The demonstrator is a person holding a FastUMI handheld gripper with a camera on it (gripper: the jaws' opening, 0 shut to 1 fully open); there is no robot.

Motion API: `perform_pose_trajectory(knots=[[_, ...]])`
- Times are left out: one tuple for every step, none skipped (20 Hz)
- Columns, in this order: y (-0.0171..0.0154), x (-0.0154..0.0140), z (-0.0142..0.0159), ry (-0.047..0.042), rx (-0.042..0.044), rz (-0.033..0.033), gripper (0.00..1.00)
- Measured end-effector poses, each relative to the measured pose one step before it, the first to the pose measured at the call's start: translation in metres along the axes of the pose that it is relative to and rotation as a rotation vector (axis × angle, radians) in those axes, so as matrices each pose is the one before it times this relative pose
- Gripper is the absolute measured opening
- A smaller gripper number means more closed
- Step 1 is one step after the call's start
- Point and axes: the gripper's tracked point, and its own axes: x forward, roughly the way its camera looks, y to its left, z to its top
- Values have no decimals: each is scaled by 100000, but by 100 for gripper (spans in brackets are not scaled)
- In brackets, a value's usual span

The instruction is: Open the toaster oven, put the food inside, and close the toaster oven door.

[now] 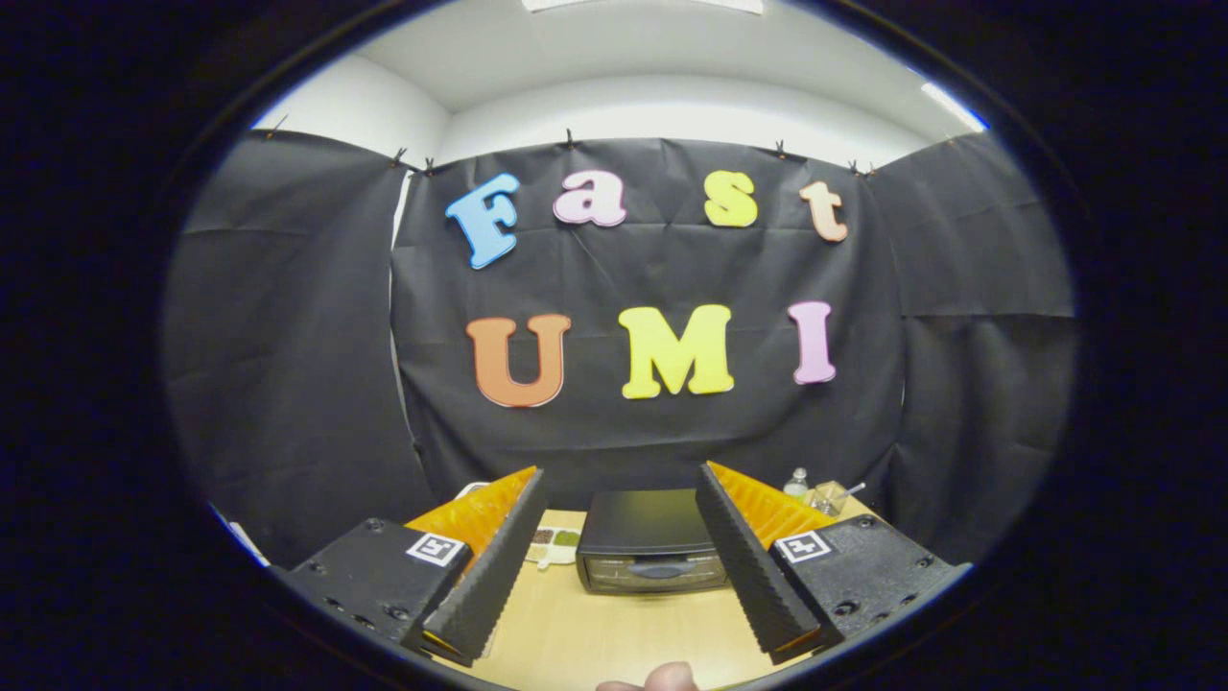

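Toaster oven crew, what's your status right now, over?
Tool open, holding nothing. Toaster oven ahead between the fingers, door shut. Food tray beside it. Wooden table bare between tool and oven.

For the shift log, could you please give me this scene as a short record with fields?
gripper: open, holding nothing
oven: on the table, beyond the fingers, seen between them, door closed
food tray: beside the oven, partly hidden by a finger
bottle: behind the other finger
task stage: oven not yet opened
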Motion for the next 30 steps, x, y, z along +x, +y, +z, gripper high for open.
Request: perform_pose_trajectory(knots=[[30,-604,103,-1961,-789,-1243,100],[199,-547,56,-1133,27,-365,100],[265,-313,-202,-886,429,-24,100],[299,-281,-216,274,433,564,100],[168,-262,-291,502,219,232,100],[-7,-160,-200,502,194,61,100],[-68,30,-188,869,119,-364,100],[-190,-3,-330,1264,-57,-465,100],[80,-58,-216,953,411,37,100],[-4,24,8,375,505,-255,100],[-136,-98,10,294,437,-438,100],[36,-82,-16,-161,337,17,100],[121,-166,-208,322,-127,-66,100],[91,-145,-81,-20,-254,197,100],[49,-156,7,-114,-397,-31,100],[-46,-136,-75,231,44,-315,100],[0,-96,-218,292,355,52,100],[36,-76,-99,589,802,107,100],[-114,-53,-190,654,590,-141,100],[-134,-101,-14,96,625,-85,100],[-121,-120,172,-186,556,-11,100],[-112,-60,132,-312,319,101,100],[-15,47,312,-749,56,391,100],[-109,126,252,-500,-424,59,100],[-16,235,84,-251,-273,415,100],[63,192,54,-139,-22,401,100],[-6,103,-86,38,279,218,100],[98,127,88,-513,14,413,100],[128,39,-144,39,-79,403,100],[218,80,-139,587,23,707,100]])
